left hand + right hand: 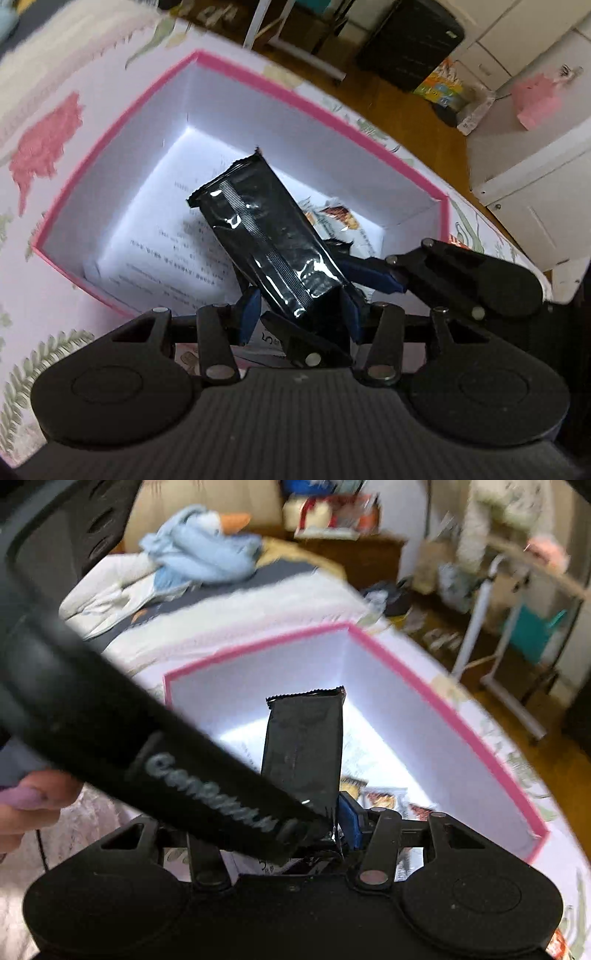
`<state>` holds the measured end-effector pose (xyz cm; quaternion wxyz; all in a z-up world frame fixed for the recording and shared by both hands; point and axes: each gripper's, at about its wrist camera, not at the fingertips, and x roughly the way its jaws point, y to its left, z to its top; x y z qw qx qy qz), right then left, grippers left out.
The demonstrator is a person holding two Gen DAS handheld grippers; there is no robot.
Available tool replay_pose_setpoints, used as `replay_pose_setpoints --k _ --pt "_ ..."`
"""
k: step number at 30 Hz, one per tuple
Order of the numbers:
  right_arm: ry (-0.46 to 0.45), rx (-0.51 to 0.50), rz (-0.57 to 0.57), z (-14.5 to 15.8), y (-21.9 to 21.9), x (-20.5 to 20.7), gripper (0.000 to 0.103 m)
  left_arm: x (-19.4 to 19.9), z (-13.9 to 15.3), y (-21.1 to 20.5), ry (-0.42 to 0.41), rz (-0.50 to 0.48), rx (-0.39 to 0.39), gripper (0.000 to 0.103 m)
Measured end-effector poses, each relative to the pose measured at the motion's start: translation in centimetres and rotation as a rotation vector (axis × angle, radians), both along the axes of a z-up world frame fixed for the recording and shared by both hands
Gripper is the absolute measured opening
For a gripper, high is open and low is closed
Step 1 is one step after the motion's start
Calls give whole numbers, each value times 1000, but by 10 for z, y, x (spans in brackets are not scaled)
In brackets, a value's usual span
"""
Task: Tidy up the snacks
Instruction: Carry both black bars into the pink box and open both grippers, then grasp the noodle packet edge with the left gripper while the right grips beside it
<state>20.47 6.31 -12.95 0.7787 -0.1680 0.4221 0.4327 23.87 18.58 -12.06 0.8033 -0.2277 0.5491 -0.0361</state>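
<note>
The left gripper (299,314) has its blue-padded jaws clenched on the near end of a glossy black foil snack packet (266,236), held above the open pink-rimmed white cardboard box (122,122). The right gripper (332,830) seems to pinch the same end, though the other tool's black body hides one jaw. This looks like the depositing step; next, lower and let go over the printed paper sheet (166,243). The packet's long axis runs away from the cameras, crimped end toward the far corner.
</note>
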Motion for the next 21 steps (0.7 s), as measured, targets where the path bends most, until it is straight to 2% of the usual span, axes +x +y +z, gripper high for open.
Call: replay_pose_setpoints --k 2,4,7,11,14,18,21 --pt "56 -3 20 -4 1 12 56 -3 -9 5 24 14 -27 45" --pt "95 -15 7 -8 0 17 59 -6 -10 4 2 11 -12 46" --pt "58 -54 -23 -1 -4 10 61 -16 0 -1 -55 -9 53 47" --pt "-28 -100 -66 27 -25 -15 67 -28 18 -3 -112 -52 35 48" --pt "-58 -138 -125 50 -50 -31 70 -44 38 -13 -169 -106 53 48" --pt "-2 -159 -263 80 -95 -43 70 -63 61 -36 -216 -207 42 48" --pt "46 -127 -353 96 -134 -46 70 -71 79 -63 -247 -275 31 48"
